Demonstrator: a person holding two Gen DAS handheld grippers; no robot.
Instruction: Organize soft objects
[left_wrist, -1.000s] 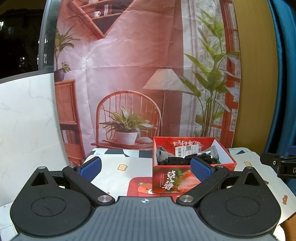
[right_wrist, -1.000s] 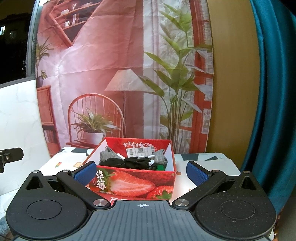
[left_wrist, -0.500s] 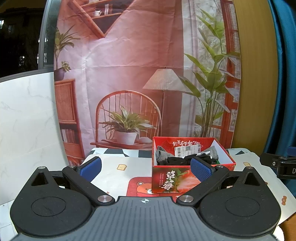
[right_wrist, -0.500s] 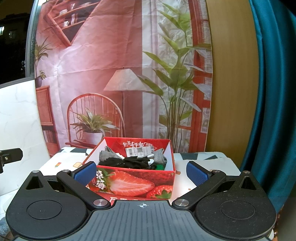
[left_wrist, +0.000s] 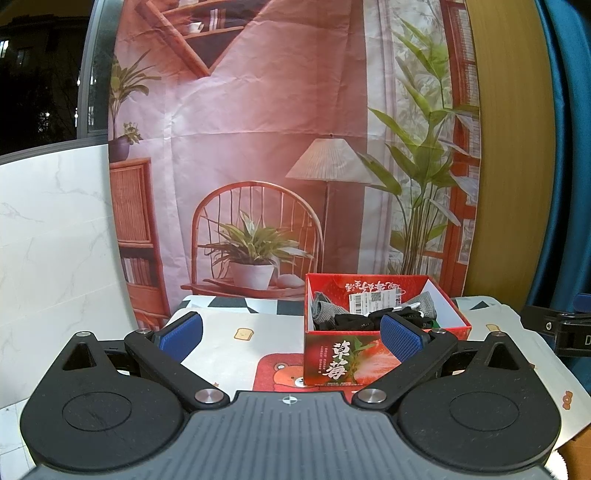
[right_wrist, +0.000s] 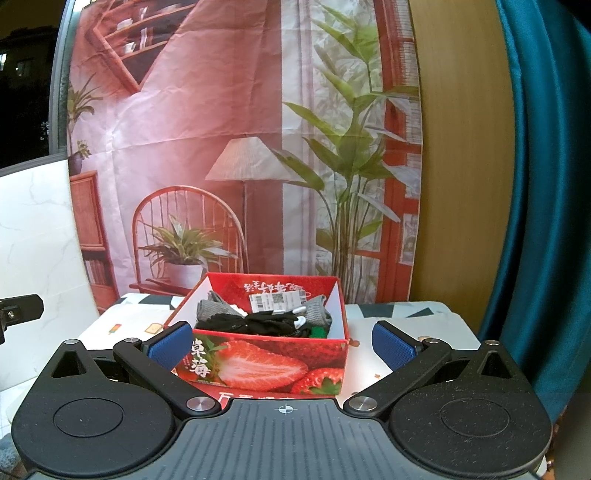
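My left gripper (left_wrist: 291, 336) hangs above the patterned tablecloth (left_wrist: 236, 347) with its 2 blue pads (left_wrist: 181, 330) spread wide and nothing between them. My right gripper (right_wrist: 284, 341) is equally splayed and empty, its pads framing the red strawberry box (right_wrist: 266, 365) that sits on the table straight ahead of it. In the left view the same box (left_wrist: 340, 363) stands to the right of centre, partly behind my right-hand pad. Inside lie the soft objects: grey knitted pieces (right_wrist: 214, 310) at either end and black fabric (right_wrist: 258, 325) heaped between them, below a white barcode label (right_wrist: 277, 301) on the back wall. A printed room backdrop (left_wrist: 258, 129) hangs behind the table.
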